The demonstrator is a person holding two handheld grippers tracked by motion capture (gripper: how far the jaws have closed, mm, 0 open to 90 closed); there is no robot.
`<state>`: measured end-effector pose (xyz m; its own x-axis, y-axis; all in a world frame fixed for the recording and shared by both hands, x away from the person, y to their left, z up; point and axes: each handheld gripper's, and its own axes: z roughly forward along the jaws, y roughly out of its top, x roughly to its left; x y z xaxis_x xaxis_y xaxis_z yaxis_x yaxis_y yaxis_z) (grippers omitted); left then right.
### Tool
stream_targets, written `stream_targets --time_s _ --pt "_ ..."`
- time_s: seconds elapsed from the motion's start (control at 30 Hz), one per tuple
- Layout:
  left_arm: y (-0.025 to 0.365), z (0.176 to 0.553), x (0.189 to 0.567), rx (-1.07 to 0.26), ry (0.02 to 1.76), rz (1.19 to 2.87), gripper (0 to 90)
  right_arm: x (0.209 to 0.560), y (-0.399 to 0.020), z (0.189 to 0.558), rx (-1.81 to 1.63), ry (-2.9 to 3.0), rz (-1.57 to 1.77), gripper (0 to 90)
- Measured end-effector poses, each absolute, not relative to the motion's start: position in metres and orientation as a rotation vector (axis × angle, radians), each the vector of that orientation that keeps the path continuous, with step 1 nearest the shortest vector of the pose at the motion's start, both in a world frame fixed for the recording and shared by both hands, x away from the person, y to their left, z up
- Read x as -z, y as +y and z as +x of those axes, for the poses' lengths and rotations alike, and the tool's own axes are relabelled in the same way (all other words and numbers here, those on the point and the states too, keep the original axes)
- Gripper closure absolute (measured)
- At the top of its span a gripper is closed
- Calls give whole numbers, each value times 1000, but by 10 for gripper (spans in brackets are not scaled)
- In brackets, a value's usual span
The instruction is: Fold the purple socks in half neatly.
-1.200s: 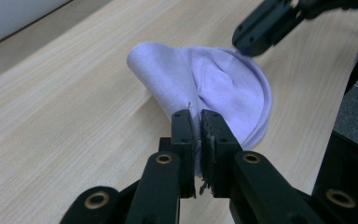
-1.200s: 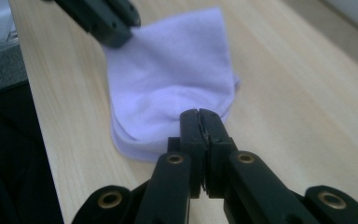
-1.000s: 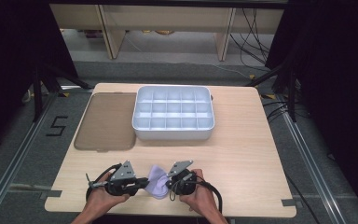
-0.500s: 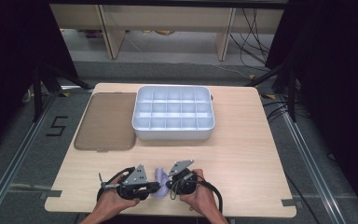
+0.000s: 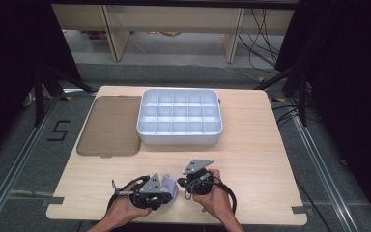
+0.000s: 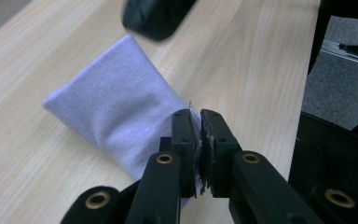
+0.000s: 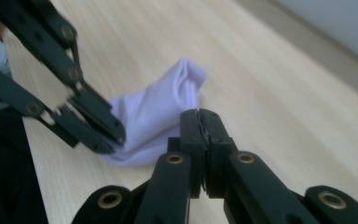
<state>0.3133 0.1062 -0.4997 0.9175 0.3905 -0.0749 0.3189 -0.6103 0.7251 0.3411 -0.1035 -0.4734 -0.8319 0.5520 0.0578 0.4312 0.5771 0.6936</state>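
Two tools work one cloth (image 5: 170, 186) near the table's (image 5: 251, 159) front edge. Farthest left in the high view, well beyond the left tool (image 5: 166, 195) and up from it, lies a brown lid (image 5: 110, 126), flat on the wood. Its right edge sits just beside a white tray (image 5: 179, 137) of many compartments, which stands well ahead of both tools.

Nearer, the left tool comes in from the lower edge, held in a hand (image 5: 125, 210), its jaws pointing right into the cloth. In the left gripper view the left tool (image 6: 199, 137) has its jaws pressed together on the near corner of the pale lilac cloth (image 6: 116, 105), with a thin fold of fabric pinched between the pads. The rest of the cloth spreads away ahead and to the left of those jaws, lying on the table.

Just right of the cloth in the high view sits the right tool (image 5: 182, 182), held in the other hand (image 5: 215, 195), jaws turned left toward the cloth. In the right gripper view the right tool (image 7: 199, 123) also has its jaws closed tight; the cloth (image 7: 154, 116) bunches up just behind and left of its tips, and I cannot tell whether fabric is caught between them. The left tool (image 7: 107, 135) shows there too, biting the cloth's lower left edge.
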Motion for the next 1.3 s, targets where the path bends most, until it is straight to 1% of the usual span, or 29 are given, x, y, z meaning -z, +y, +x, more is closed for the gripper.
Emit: stream_targets --time_s 0.03,0.1,0.13,0.2,0.23,0.37,0.43,0.53,0.57,0.6,0.63,0.67,0.77,0.8,0.83,0.9,0.97,1.0,1.03,1.1,1.17,1.23,1.3 --pt "106 314 499 -134 491 2268 841 469 -104 340 -1104 2630 839 891" --pt "106 313 501 -107 518 2262 840 461 -104 339 -1162 2606 798 891" --pt "106 314 500 -127 496 2265 840 458 -102 339 -1174 2608 776 891" --pt "105 314 500 -126 496 2267 840 454 -95 338 -1185 2618 747 891" --pt "104 311 501 -114 529 2251 840 454 -91 338 -1179 2628 745 891" --pt "105 311 501 -128 504 2253 837 468 -75 344 -1120 2693 689 894" --pt "106 310 502 -107 531 2244 833 474 -75 345 -1060 2718 733 900" --pt "107 310 501 -100 523 2232 811 480 -76 346 -1022 2730 744 900" --pt "110 309 498 -80 539 2199 800 484 -78 347 -997 2747 746 900" --pt "113 310 495 -86 527 2191 791 484 -78 348 -997 2743 739 900" --pt "114 308 491 -70 565 2159 784 484 -78 347 -995 2741 738 900" --pt "117 307 487 -77 557 2142 784 484 -79 347 -993 2741 740 900" --pt "125 306 478 -135 563 2115 804 485 -80 347 -1000 2736 738 900" --pt "125 306 478 -136 591 2102 815 485 -79 345 -1001 2738 794 900" --pt "126 308 481 -143 578 2120 827 484 -79 345 -989 2738 779 900" --pt "122 308 490 -125 613 2150 837 485 -78 346 -997 2732 764 900" --pt "119 309 498 -108 584 2193 848 485 -78 345 -996 2731 768 900" --pt "118 308 501 -96 613 2201 853 485 -78 345 -1005 2729 773 900" --pt "119 309 502 -99 602 2223 858 485 -78 344 -1000 2730 769 900" --pt "120 311 503 -108 586 2224 865 485 -78 344 -1007 2740 756 900" --pt "120 310 503 -95 620 2207 866 484 -80 344 -996 2739 733 900" --pt "125 314 504 -125 602 2222 866 484 -81 342 -993 2745 743 900" --pt "127 315 505 -123 648 2195 864 484 -82 340 -991 2748 757 900"
